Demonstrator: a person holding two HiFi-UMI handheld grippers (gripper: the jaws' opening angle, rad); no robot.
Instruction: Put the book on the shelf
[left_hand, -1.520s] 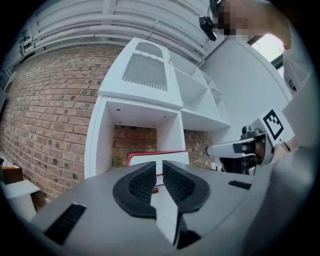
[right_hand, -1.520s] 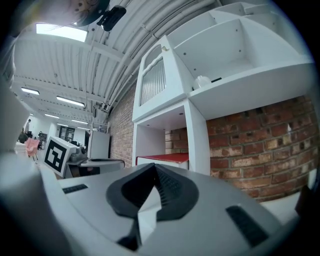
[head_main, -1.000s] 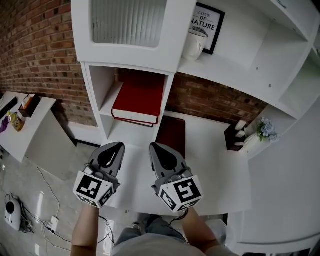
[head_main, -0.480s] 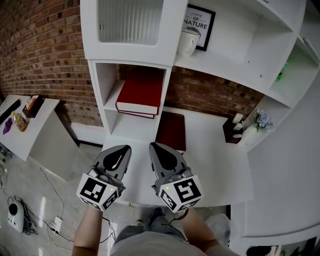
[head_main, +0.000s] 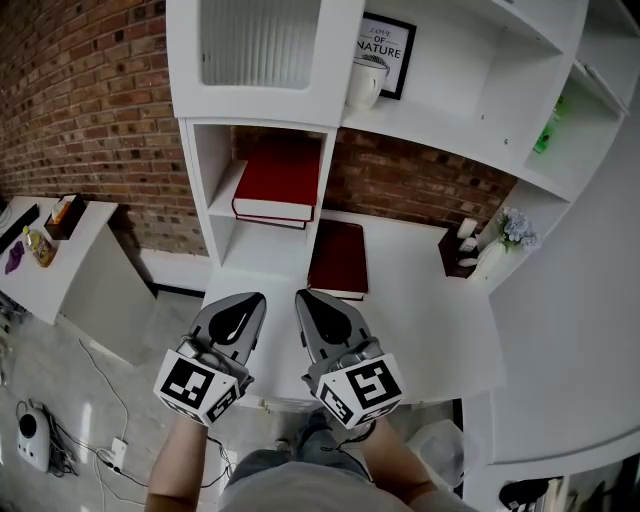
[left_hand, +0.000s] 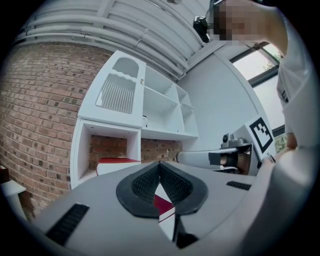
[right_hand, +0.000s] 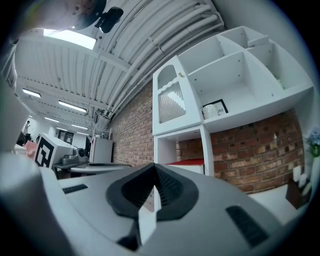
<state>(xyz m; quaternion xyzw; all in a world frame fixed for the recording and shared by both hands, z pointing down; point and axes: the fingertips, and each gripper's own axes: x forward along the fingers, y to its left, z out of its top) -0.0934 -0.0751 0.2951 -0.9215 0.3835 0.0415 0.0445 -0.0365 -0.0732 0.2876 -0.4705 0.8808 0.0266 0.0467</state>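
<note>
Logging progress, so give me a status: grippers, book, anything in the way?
Left gripper, right gripper shut, empty, above near edge of desk. Book flat on desk, untouched. Second book already in cubby. Nothing between grippers and book.

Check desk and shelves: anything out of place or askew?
Only the dark red hardcover book lying flat on the white desk, beside the white shelf cubby holding a brighter red book. Nothing spilled or damaged.
</note>
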